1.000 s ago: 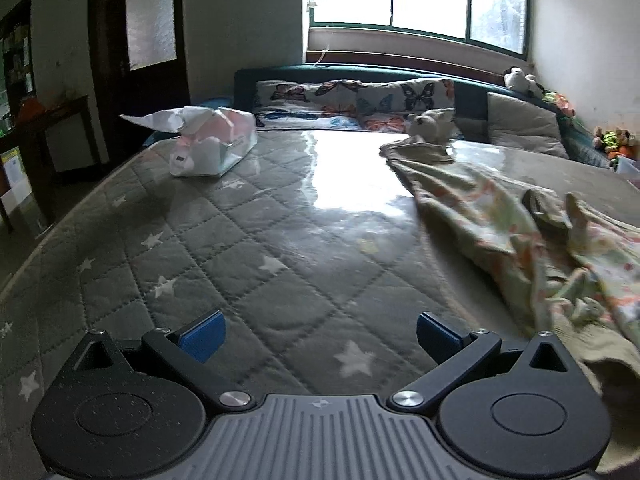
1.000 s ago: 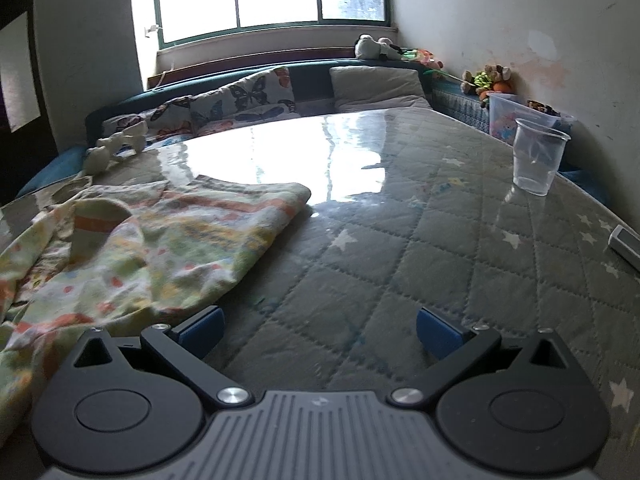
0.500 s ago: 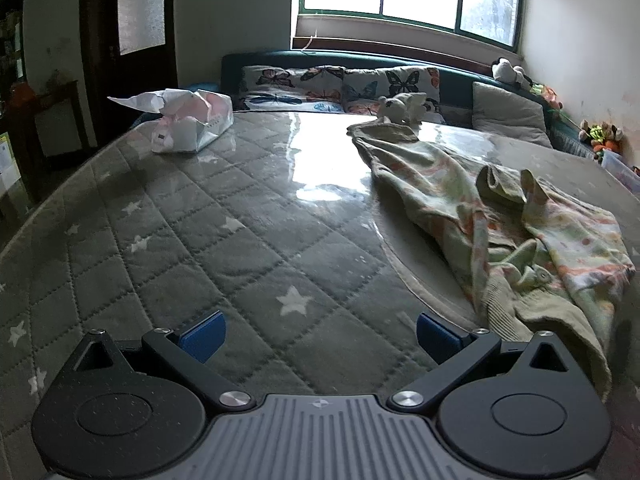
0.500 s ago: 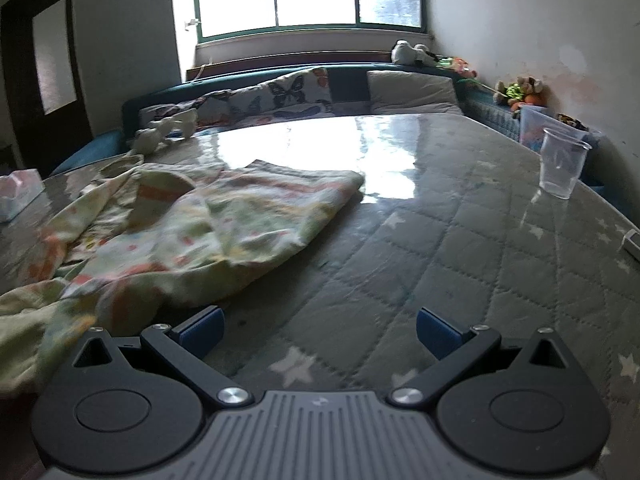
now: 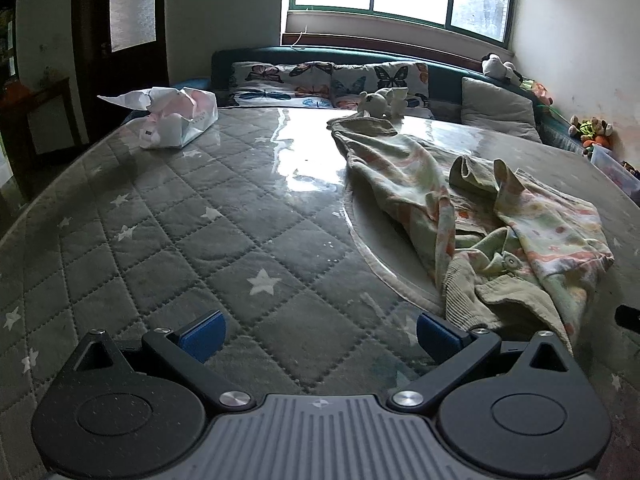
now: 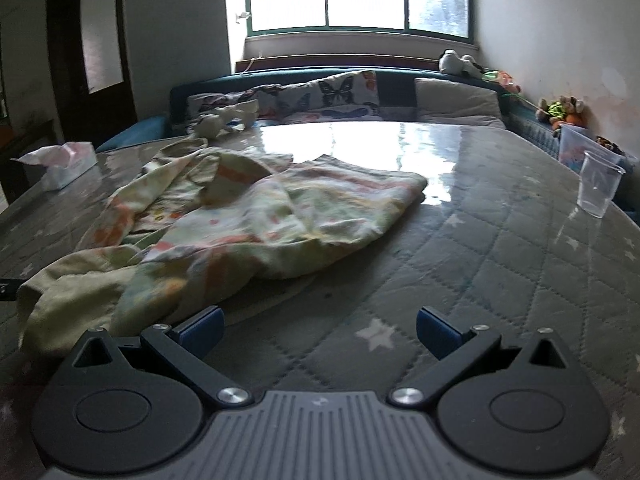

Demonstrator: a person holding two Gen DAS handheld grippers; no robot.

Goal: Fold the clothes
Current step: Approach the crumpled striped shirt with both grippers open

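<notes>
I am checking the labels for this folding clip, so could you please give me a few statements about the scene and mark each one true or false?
1. Both grippers, left and right, are open and hold nothing. True.
2. The garment lies neatly folded. False: it lies crumpled and spread out.
3. A clear cup stands upright on the table, apart from the garment. True.
4. The tissue pack lies on top of the garment. False: it sits on the table apart from it.
</notes>
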